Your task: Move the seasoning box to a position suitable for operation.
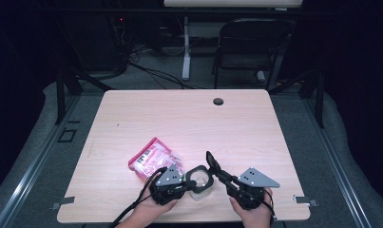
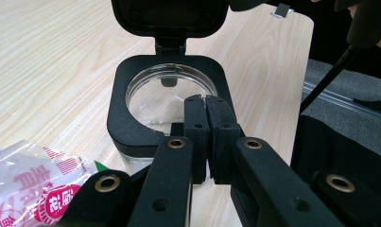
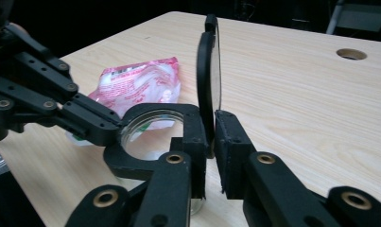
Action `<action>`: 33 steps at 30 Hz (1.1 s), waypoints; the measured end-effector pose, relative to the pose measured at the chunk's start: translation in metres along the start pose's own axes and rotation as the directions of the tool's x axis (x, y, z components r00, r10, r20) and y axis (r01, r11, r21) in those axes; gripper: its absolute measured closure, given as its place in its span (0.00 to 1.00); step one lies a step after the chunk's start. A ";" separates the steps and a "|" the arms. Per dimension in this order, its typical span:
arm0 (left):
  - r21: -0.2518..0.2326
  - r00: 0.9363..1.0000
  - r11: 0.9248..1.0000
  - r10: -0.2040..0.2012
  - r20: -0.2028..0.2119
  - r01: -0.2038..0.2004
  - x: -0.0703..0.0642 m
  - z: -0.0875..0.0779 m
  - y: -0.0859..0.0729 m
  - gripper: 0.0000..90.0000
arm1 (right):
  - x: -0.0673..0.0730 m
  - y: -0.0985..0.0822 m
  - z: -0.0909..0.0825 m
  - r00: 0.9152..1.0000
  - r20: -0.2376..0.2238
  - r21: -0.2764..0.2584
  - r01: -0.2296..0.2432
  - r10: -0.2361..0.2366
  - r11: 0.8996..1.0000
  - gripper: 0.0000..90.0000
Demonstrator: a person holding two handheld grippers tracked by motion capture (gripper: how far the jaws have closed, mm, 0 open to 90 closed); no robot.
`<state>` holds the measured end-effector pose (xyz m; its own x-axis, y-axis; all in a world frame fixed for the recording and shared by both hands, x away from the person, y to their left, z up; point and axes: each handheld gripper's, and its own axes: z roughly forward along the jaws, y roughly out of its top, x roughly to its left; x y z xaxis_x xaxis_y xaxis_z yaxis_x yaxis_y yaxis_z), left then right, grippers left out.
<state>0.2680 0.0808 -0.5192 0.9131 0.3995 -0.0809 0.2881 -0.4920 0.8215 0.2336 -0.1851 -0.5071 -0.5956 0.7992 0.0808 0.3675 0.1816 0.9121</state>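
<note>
A clear container [image 1: 199,179] with a black square rim [image 2: 117,113] stands near the table's front edge. Its hinged black lid [image 1: 212,162] is swung up on edge. My left gripper [image 2: 207,137] is shut, its pads pinched together on the near side of the rim; in the right gripper view its fingers [image 3: 91,120] reach the rim [image 3: 131,161] from the left. My right gripper [image 3: 211,151] has its pads pressed on the lower edge of the upright lid [image 3: 208,75]. A pink and white snack packet [image 1: 153,159] lies flat just left of the container.
The light wooden table [image 1: 189,118] has a round cable hole [image 1: 218,101] near its far edge. Beyond the table stand a dark chair [image 1: 251,42] and a white desk leg [image 1: 186,47]. Cables trail from both grippers over the front edge.
</note>
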 end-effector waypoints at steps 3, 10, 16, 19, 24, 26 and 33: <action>-0.001 1.000 1.000 -0.003 0.001 0.003 0.000 0.000 0.000 0.98 | -0.002 -0.001 0.000 1.000 0.005 -0.002 -0.027 0.027 1.000 0.94; -0.002 1.000 1.000 0.001 0.000 -0.001 0.000 0.000 -0.001 0.98 | -0.008 -0.002 0.000 0.997 -0.011 0.001 -0.081 0.081 0.997 0.90; -0.003 1.000 1.000 0.000 -0.001 0.000 0.000 0.000 -0.001 0.98 | -0.006 -0.001 0.008 0.997 -0.002 0.018 -0.074 0.074 0.997 0.93; -0.005 1.000 1.000 0.000 0.005 0.000 -0.001 0.000 -0.001 0.98 | -0.008 -0.001 0.010 0.996 -0.002 0.016 -0.087 0.088 0.996 0.94; -0.011 1.000 1.000 -0.003 0.002 0.003 -0.002 0.001 -0.001 0.99 | -0.013 -0.001 0.011 0.991 -0.017 0.013 -0.132 0.132 0.991 0.95; -0.013 1.000 1.000 0.001 0.000 -0.001 -0.001 0.001 -0.001 0.99 | -0.015 -0.002 0.012 0.990 -0.020 0.009 -0.142 0.142 0.990 0.95; -0.019 1.000 1.000 -0.006 0.007 0.006 -0.003 0.002 -0.001 0.98 | -0.021 0.002 0.021 0.989 -0.029 0.003 -0.146 0.146 0.989 0.95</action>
<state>0.2660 0.0786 -0.5214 0.9134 0.3971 -0.0896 0.2880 -0.4749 0.8316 0.2613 -0.1894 -0.5157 -0.5562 0.8000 0.2251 0.4529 0.0647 0.8892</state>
